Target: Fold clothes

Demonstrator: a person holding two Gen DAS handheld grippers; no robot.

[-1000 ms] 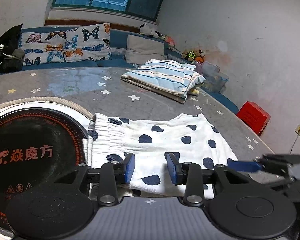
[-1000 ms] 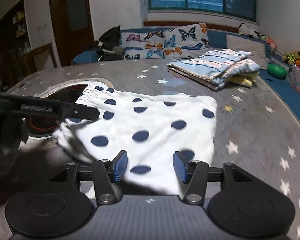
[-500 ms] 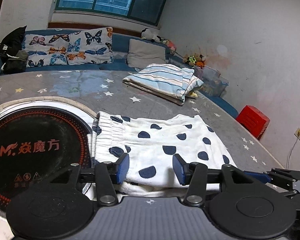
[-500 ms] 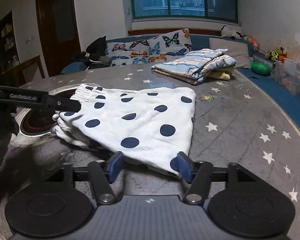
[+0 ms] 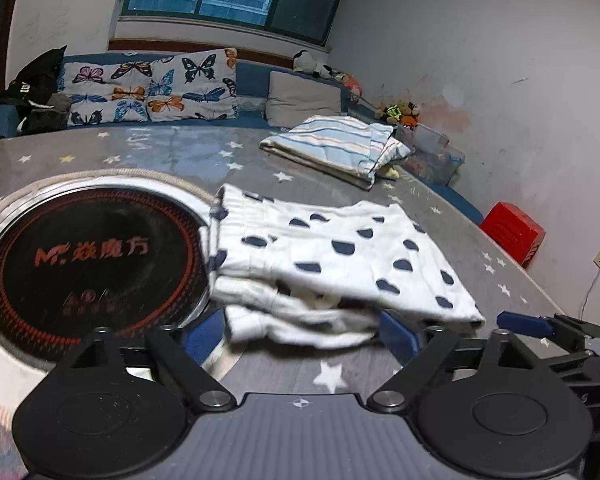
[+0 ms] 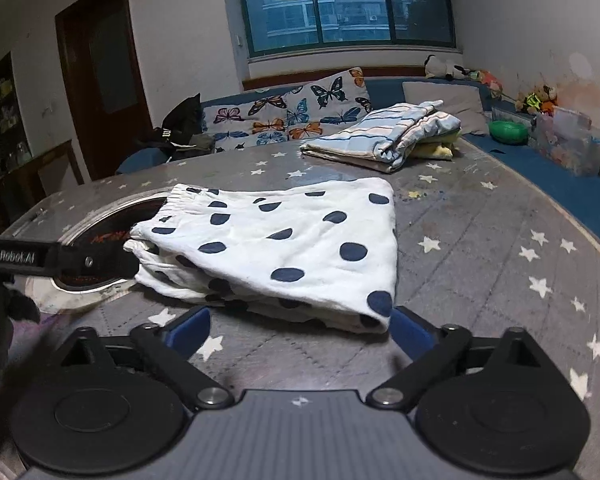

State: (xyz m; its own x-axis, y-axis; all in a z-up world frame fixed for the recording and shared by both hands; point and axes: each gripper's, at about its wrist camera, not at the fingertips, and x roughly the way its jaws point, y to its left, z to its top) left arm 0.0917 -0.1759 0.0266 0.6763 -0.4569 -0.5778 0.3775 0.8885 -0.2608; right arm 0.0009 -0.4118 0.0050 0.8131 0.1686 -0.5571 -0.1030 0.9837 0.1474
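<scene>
A white garment with navy dots [image 5: 340,256] [image 6: 284,236] lies folded on the grey star-print table [image 5: 440,200] [image 6: 480,240], with its elastic waistband towards the hob. My left gripper [image 5: 298,340] is at the garment's near edge with its jaws opening wide. The edge lies loose between the blue pads [image 5: 198,338], and neither pad presses on it. My right gripper [image 6: 300,332] is at the near right corner, its jaws also opening, and that corner rests free by the right pad [image 6: 410,334]. Each gripper shows at the side of the other's view.
A round black induction hob [image 5: 88,256] is set into the table left of the garment. A folded striped stack [image 5: 332,144] [image 6: 384,136] lies farther back. A blue sofa with butterfly cushions [image 6: 292,112] runs behind, and a red stool [image 5: 512,232] stands at the right.
Both grippers have opened from about half shut to wide and drawn back towards the near edge. The garment has settled flat on the table, free of the pads.
</scene>
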